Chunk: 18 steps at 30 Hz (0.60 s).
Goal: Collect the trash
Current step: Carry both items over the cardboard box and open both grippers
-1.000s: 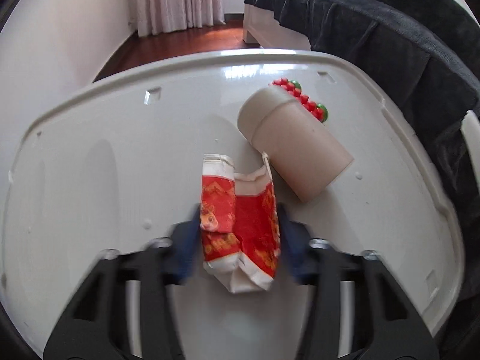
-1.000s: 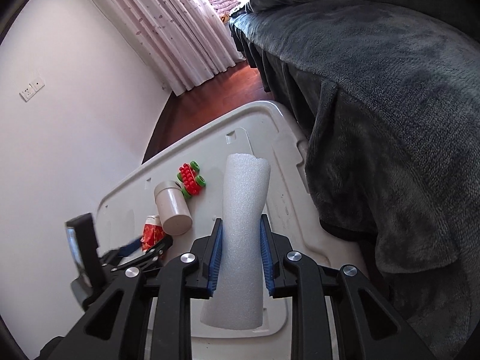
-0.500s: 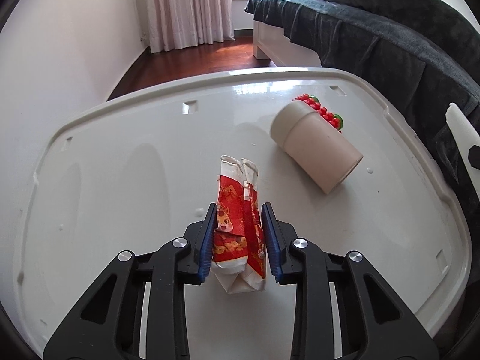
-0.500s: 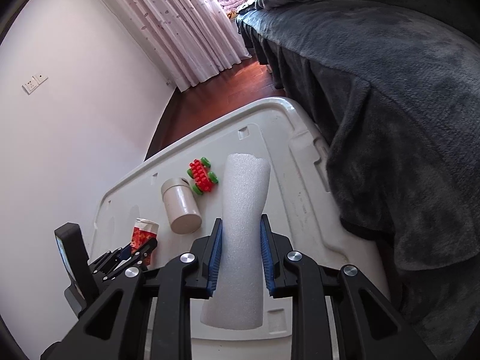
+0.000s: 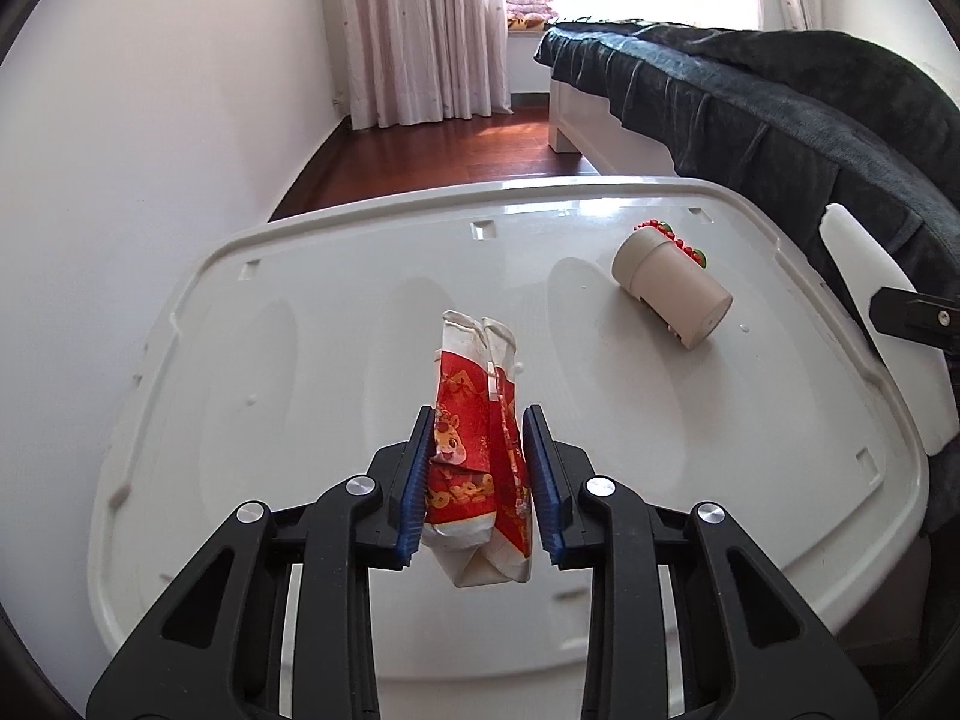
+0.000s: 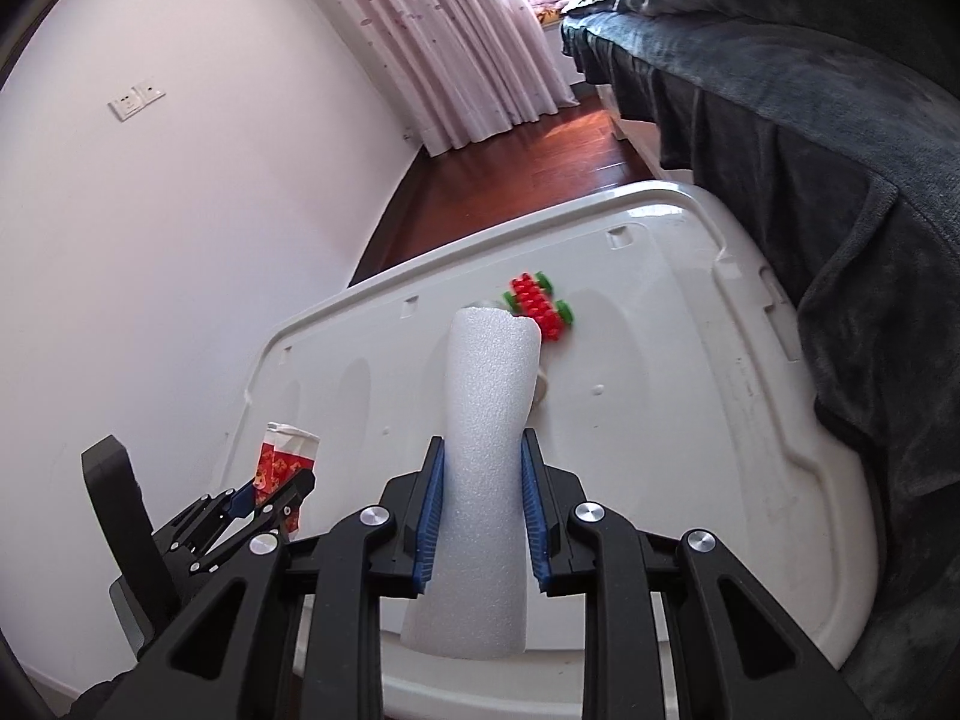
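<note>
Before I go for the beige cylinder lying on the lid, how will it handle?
The beige cylinder lies on its side on the glossy white lid, so a nudge would probably roll it. Its walls look rigid, likely firm under the pads. The red and green toy beside it may block rolling that way.

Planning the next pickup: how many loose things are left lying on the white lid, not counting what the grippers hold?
2: a beige cup on its side at the lid's far right, and a red-and-green toy just behind it. More may hide behind the grippers.
</note>
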Each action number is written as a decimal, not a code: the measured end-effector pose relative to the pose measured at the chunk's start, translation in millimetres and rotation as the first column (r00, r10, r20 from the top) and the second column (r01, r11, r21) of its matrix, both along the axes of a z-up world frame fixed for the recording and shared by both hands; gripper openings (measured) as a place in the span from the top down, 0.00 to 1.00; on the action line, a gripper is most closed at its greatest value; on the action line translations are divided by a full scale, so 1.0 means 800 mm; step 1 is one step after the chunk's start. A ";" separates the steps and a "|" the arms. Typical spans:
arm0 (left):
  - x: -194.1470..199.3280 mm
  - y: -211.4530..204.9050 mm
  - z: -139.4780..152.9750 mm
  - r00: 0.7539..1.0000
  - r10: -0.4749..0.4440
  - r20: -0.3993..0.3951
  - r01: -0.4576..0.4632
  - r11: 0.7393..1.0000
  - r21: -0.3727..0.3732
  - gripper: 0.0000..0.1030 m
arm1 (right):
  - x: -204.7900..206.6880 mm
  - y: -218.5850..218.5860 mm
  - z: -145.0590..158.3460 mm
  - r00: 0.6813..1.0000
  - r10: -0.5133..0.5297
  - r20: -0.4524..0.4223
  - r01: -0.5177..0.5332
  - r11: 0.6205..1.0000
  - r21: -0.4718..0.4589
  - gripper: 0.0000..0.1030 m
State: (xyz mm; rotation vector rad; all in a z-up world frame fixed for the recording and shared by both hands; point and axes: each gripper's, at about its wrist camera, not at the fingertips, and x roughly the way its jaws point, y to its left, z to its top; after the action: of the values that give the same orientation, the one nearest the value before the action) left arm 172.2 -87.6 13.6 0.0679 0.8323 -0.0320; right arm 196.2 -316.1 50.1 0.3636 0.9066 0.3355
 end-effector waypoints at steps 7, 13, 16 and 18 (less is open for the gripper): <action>-0.073 0.026 0.015 1.000 0.004 0.030 -0.004 1.000 -0.009 0.72 | -0.052 0.039 0.004 0.997 0.068 0.035 -0.067 0.997 -0.044 0.76; -0.128 0.039 0.016 1.000 0.010 0.030 -0.010 1.000 -0.002 0.72 | -0.120 0.081 -0.005 0.989 0.132 0.061 -0.126 0.988 -0.087 0.76; -0.155 0.049 0.013 1.000 0.020 0.017 -0.020 1.000 -0.025 0.72 | -0.162 0.095 -0.018 0.986 0.149 0.069 -0.141 0.984 -0.104 0.76; -0.177 0.055 0.006 1.000 0.022 0.002 -0.022 0.999 -0.034 0.72 | -0.188 0.100 -0.032 0.986 0.155 0.057 -0.148 0.982 -0.117 0.76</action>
State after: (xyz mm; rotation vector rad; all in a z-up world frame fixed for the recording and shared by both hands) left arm 30.4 -43.7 18.6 0.0264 0.8297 -0.0250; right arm 46.2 -235.8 24.2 0.1793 0.8862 0.4321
